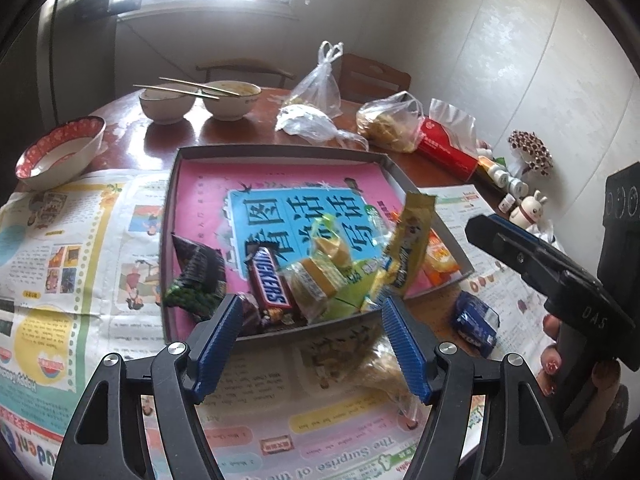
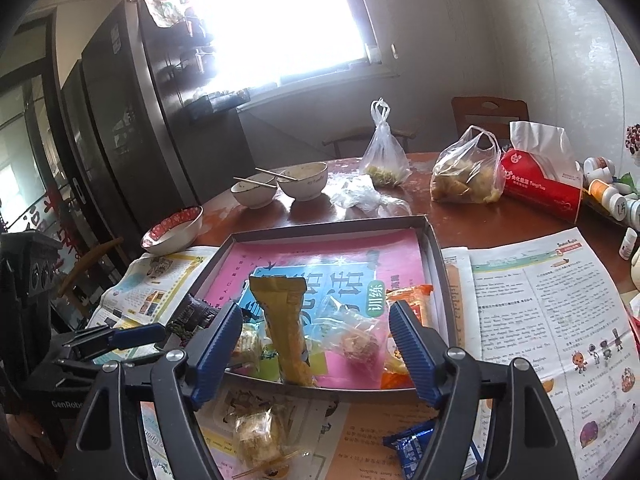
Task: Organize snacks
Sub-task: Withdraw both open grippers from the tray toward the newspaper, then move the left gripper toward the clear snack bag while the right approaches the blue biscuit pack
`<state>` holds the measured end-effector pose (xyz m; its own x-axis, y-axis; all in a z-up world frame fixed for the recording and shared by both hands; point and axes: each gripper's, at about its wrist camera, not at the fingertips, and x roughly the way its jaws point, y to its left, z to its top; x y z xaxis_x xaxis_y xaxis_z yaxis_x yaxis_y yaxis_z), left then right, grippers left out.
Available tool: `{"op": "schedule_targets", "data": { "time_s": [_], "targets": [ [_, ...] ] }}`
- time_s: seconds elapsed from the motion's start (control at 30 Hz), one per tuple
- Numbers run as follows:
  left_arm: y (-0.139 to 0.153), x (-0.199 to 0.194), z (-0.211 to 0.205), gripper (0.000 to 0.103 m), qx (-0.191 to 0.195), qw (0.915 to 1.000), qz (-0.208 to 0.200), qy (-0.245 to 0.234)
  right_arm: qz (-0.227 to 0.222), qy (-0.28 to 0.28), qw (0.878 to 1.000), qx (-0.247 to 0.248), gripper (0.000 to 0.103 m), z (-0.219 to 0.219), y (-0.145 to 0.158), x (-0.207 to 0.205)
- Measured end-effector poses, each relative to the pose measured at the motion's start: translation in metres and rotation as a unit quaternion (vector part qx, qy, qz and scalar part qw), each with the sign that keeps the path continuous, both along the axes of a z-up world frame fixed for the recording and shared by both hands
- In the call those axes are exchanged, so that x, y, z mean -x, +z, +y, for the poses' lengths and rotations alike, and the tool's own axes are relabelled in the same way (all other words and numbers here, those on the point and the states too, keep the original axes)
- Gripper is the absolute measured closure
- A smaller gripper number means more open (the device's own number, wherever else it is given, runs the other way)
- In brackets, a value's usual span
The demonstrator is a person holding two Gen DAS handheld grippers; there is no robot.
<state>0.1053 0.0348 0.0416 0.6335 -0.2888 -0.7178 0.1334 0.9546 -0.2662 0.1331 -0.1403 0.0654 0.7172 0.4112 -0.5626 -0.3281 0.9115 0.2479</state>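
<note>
A shallow grey box (image 1: 276,151) lined with a pink and blue book cover holds the snacks at its near end. Among them are a Snickers bar (image 1: 271,282), a dark green packet (image 1: 196,280), wrapped yellow-green candies (image 1: 320,276), an orange packet (image 2: 404,344) and a long yellow packet (image 2: 286,328) standing tilted on end. In front of the box, on the newspaper, lie a blue packet (image 2: 412,444) and a clear-wrapped pastry (image 2: 256,436). My left gripper (image 1: 310,314) hovers open over the box's near wall, holding nothing. My right gripper (image 2: 316,314) is open too, just short of the yellow packet.
Newspaper sheets (image 1: 60,248) cover the near part of the round wooden table. Behind the box stand two bowls with chopsticks (image 1: 200,98), a red-rimmed bowl (image 1: 60,152), plastic food bags (image 2: 466,172), a red tissue pack (image 2: 540,184) and small bottles (image 1: 504,178). A chair (image 2: 488,114) stands at the far side.
</note>
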Motion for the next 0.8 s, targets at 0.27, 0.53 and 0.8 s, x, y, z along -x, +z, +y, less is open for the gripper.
{"op": "schedule_targets", "data": {
  "time_s": [0.27,0.53,0.8],
  "targets": [
    [-0.005,0.009,-0.015,0.029,0.006,0.9997,0.014,-0.018,-0.003,-0.007,1.000,0.004,0.028,-0.009,0.002,0.011],
    [-0.005,0.016,-0.021,0.029,0.007,0.9994,0.020,-0.027,-0.004,-0.017,1.000,0.009,0.028,-0.020,0.004,0.020],
    [-0.005,0.023,-0.023,0.029,0.010,0.9991,0.026,-0.031,0.001,-0.024,0.999,0.020,0.028,-0.031,-0.002,0.028]
  ]
}}
